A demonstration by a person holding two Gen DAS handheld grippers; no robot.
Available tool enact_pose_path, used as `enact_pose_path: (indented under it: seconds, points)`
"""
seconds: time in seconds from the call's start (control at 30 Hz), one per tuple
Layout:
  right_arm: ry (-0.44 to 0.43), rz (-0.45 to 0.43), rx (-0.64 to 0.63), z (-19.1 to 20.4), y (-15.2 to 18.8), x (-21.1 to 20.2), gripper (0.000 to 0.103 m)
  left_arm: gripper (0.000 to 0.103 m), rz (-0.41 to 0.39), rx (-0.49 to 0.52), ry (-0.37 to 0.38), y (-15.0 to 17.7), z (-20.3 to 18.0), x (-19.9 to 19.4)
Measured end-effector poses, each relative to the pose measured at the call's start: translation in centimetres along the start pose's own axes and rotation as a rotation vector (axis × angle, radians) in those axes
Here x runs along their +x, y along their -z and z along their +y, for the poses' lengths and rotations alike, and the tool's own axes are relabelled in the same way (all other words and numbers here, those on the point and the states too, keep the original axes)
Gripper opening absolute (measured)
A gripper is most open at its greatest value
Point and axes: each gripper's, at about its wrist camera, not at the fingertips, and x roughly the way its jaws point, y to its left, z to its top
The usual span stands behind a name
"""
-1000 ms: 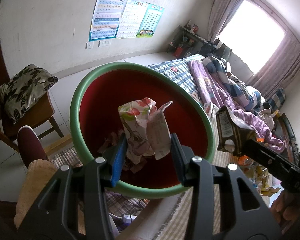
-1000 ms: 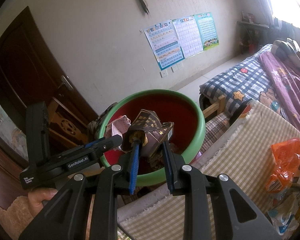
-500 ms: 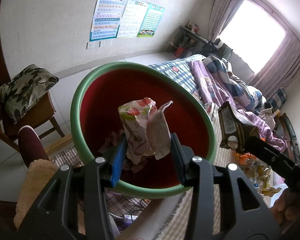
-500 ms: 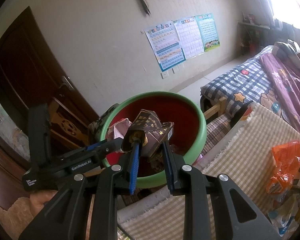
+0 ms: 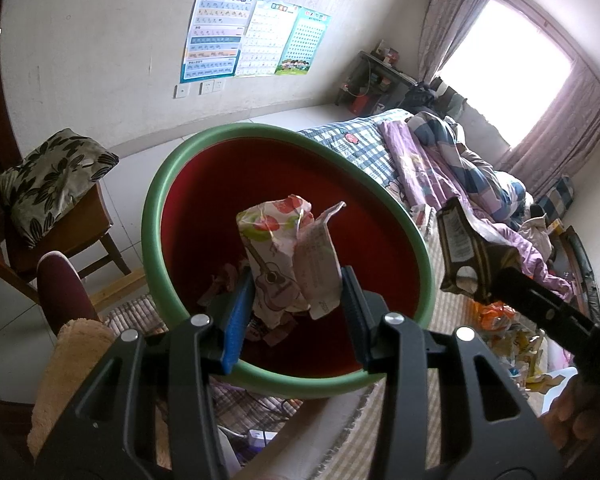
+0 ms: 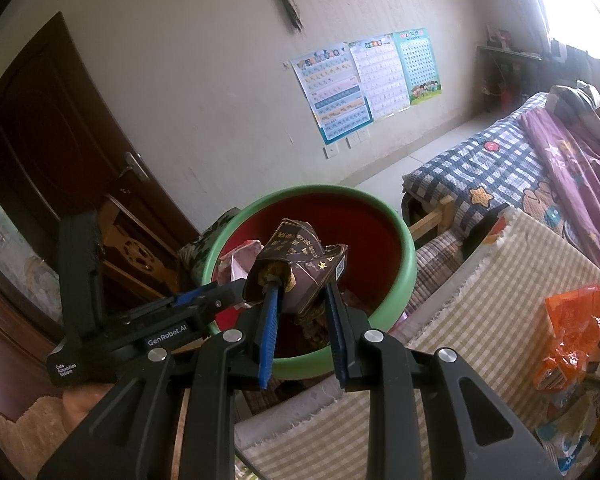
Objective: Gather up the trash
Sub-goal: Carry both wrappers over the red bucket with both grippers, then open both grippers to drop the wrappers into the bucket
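Holding trash above the red basin (image 5: 204,184), left gripper (image 5: 296,296) clenched on a floral wrapper (image 5: 276,248), right gripper (image 6: 300,296) on a brown packet (image 6: 300,256), likely needing release next.

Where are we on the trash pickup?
Done: some scraps already lie in the bin. In hand: left gripper holds a floral wrapper over the bin; right gripper holds a brown wrapper there, neither released. Left: orange bag and other litter on the mat.
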Motion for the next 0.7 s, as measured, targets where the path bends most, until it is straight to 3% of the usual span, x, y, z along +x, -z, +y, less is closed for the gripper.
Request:
enact_pose_path:
  seconds: [0.7]
  points:
    - [-0.001, -0.001, -0.002, 0.20, -0.08, 0.03, 0.023, 0.041, 0.000, 0.001, -0.002, -0.06, -0.15, -0.02]
